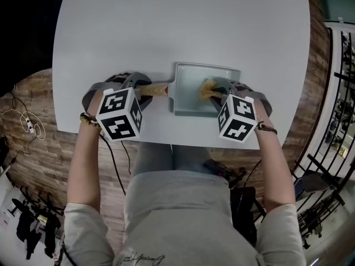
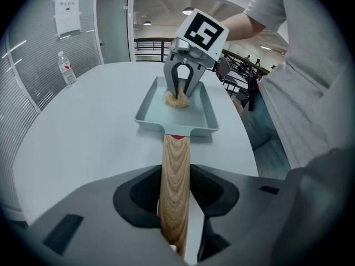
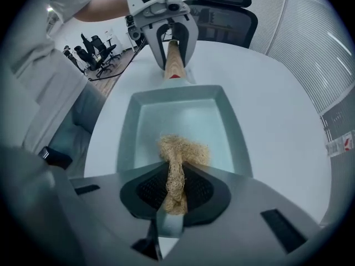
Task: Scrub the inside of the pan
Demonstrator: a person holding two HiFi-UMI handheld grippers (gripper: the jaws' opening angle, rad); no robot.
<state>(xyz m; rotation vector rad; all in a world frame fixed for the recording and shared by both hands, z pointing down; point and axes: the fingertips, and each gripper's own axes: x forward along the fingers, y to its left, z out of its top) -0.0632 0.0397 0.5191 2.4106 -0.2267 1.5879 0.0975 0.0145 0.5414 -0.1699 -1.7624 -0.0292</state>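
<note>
A pale grey-green rectangular pan [image 1: 188, 89] [image 2: 150, 107] [image 3: 183, 121] lies on the white table, near its front edge. Its wooden handle [image 1: 155, 89] [image 2: 176, 187] [image 3: 173, 62] points left, and my left gripper [image 1: 145, 91] [image 2: 176, 195] [image 3: 173, 49] is shut on it. My right gripper [image 1: 217, 92] [image 3: 176, 184] [image 2: 183, 82] is shut on a tan fibre scrubber [image 1: 207, 89] [image 3: 180, 159] [image 2: 177, 98]. The scrubber's loose end rests on the pan's floor at the pan's right end.
The white table [image 1: 183, 32] stretches far behind the pan. A water bottle [image 2: 66, 69] stands at the table's far left in the left gripper view. A black office chair [image 3: 222, 7] stands beyond the table, and cables lie on the wood floor [image 1: 33, 110].
</note>
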